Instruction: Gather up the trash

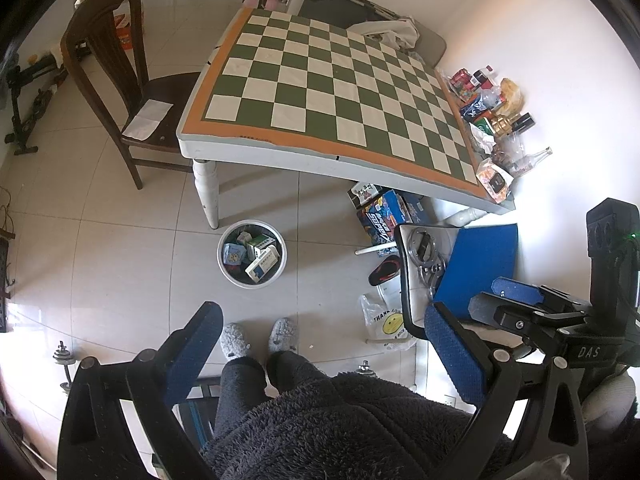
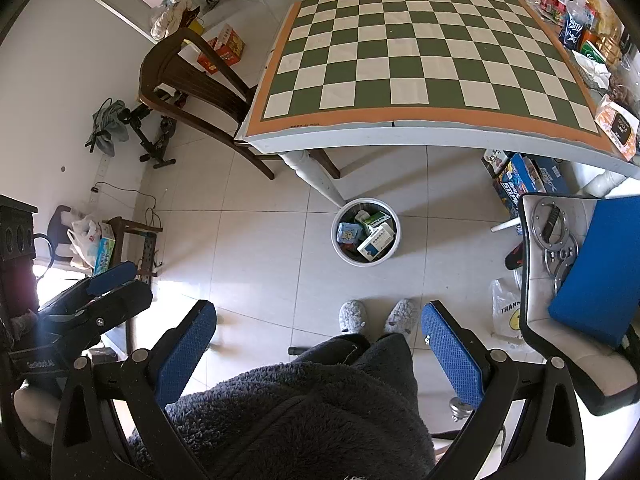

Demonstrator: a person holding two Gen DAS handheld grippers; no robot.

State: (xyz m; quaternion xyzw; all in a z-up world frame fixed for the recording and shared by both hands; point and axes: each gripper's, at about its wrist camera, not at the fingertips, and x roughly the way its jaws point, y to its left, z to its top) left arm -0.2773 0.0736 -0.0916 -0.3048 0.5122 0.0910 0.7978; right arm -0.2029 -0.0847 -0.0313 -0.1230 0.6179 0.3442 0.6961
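- Bin (image 1: pixel 251 253) stands on the floor tiles (image 1: pixel 120 248) at 12 o'clock from the slippers (image 1: pixel 260 338), just beside the counter (image 1: pixel 328 92) leg, with cartons (image 1: pixel 262 266) inside.
- Left gripper (image 1: pixel 320 356) hangs above the person's lap, fingers (image 1: pixel 196 354) wide and holding nothing.
- Right gripper (image 2: pixel 318 356) is level with it, fingers (image 2: pixel 450 354) wide as well, nothing between them.
- Snack packets and bottles (image 1: pixel 492 116) crowd the counter's 3 o'clock edge.
- Chair (image 1: pixel 116 76) sits at the counter's 9 o'clock side.

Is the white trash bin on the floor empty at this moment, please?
No, the trash bin already holds several small cartons and boxes, seen plainly from above.
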